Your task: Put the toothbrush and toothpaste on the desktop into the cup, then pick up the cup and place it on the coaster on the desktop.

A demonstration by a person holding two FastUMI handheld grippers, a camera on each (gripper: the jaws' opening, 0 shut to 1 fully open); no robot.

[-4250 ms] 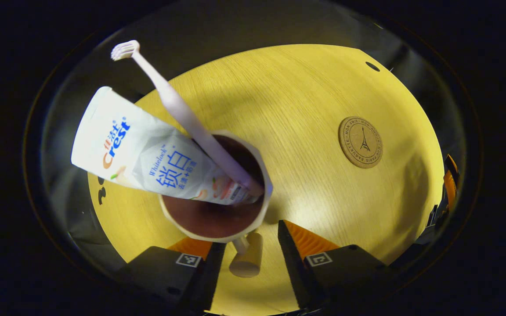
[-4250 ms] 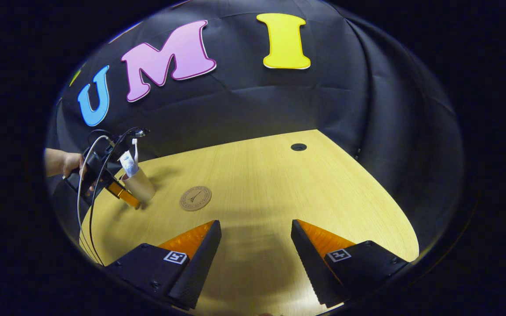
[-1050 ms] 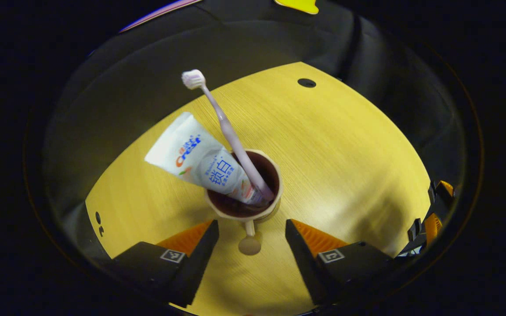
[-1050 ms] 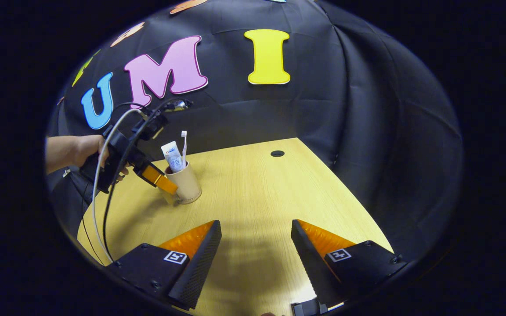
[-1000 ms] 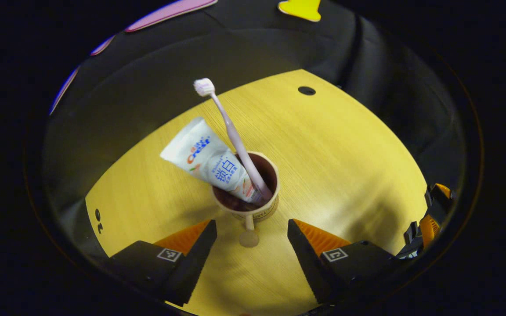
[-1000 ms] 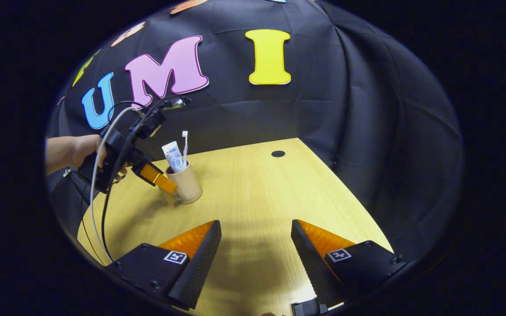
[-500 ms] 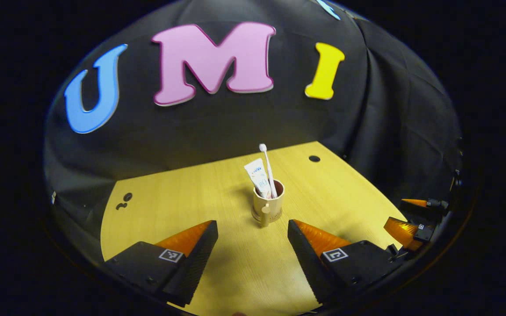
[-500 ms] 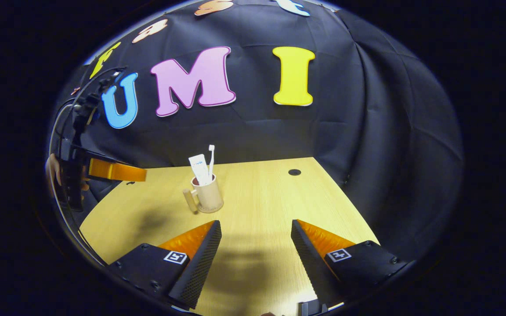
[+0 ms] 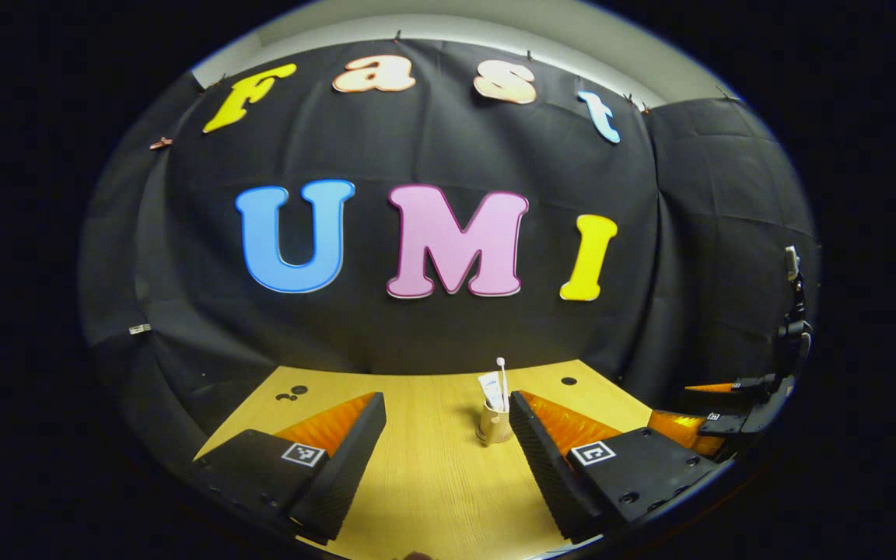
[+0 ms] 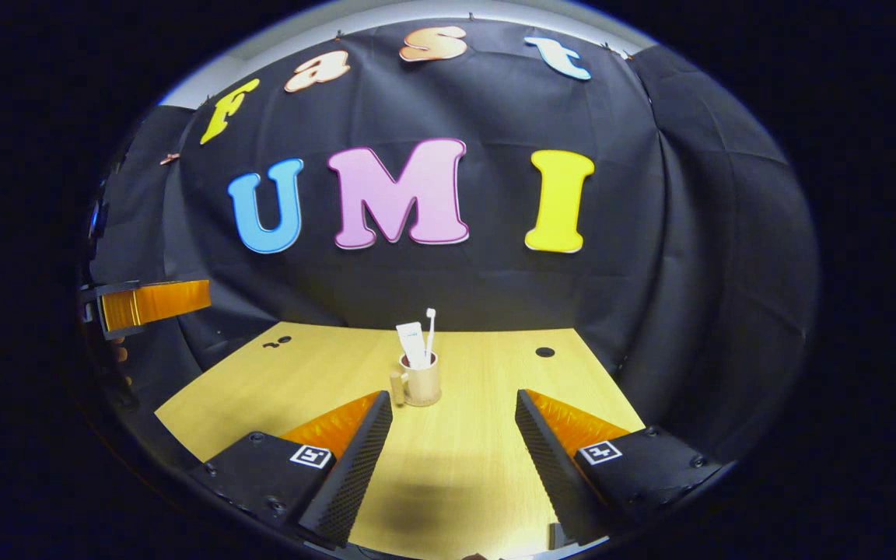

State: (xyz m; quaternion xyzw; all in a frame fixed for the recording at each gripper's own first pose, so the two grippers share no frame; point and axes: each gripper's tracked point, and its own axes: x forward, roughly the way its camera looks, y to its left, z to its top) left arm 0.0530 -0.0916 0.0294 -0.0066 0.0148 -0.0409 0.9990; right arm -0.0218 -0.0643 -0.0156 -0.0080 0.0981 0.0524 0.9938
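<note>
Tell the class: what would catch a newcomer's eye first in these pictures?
A beige cup standing alone mid-desk, with a white toothbrush and toothpaste tube sticking up out of it. Nearer, each view's own gripper, the right gripper and the left gripper, has its fingers spread wide, holding nothing.

The left claw is held level, pointing forward, its two fingers spread wide apart with nothing between them. Neither finger touches anything. Off to its right and a little higher, the right claw shows at the edge of the left gripper view, side on, its fingers parted as well.

The right claw is likewise level and pointing forward, its jaws wide apart and bare of any load. Far to its left and higher up, one finger of the left claw juts in sideways in the right gripper view; below it a small part of a hand shows, too dim to tell its grip.
</note>
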